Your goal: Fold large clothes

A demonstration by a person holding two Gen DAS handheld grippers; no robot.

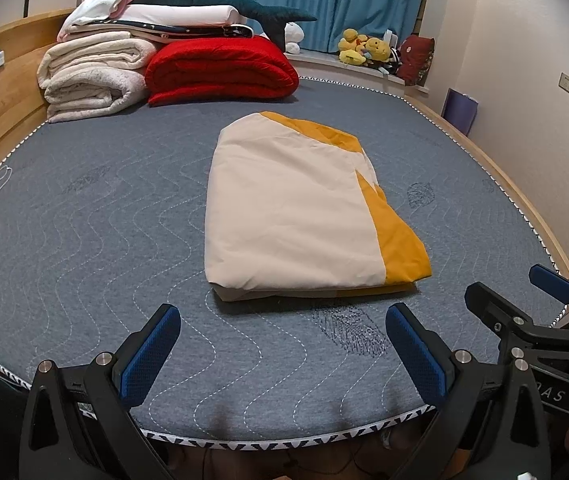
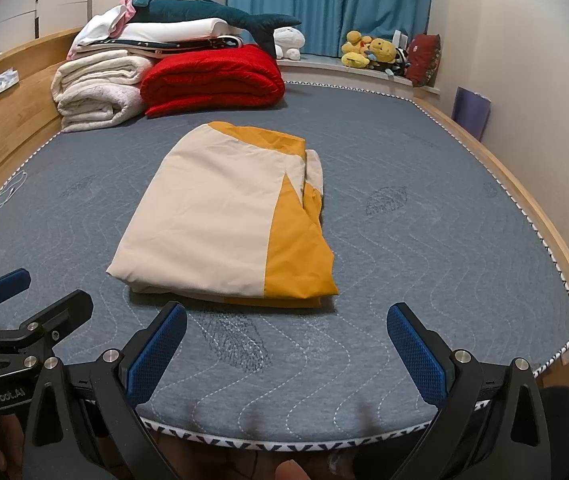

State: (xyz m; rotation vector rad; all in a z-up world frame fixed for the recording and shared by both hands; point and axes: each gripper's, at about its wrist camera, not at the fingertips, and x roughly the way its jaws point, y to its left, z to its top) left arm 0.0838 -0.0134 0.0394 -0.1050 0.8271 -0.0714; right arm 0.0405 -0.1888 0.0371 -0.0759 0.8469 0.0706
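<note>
A cream and yellow cloth (image 1: 304, 212) lies folded into a flat rectangle in the middle of the grey quilted mattress (image 1: 84, 240). It also shows in the right wrist view (image 2: 228, 216). My left gripper (image 1: 282, 316) is open and empty, above the near mattress edge, short of the cloth's near edge. My right gripper (image 2: 286, 316) is open and empty too, at the same distance from the cloth. The right gripper also shows in the left wrist view (image 1: 520, 292), beside the left one. The left gripper shows at the left of the right wrist view (image 2: 44, 292).
Folded cream blankets (image 1: 92, 76), a red blanket (image 1: 220, 68) and a stack with a plush shark (image 1: 220, 4) lie at the far left of the bed. Plush toys (image 1: 364, 50) sit on the window ledge by blue curtains. A wooden headboard (image 1: 0, 92) runs along the left.
</note>
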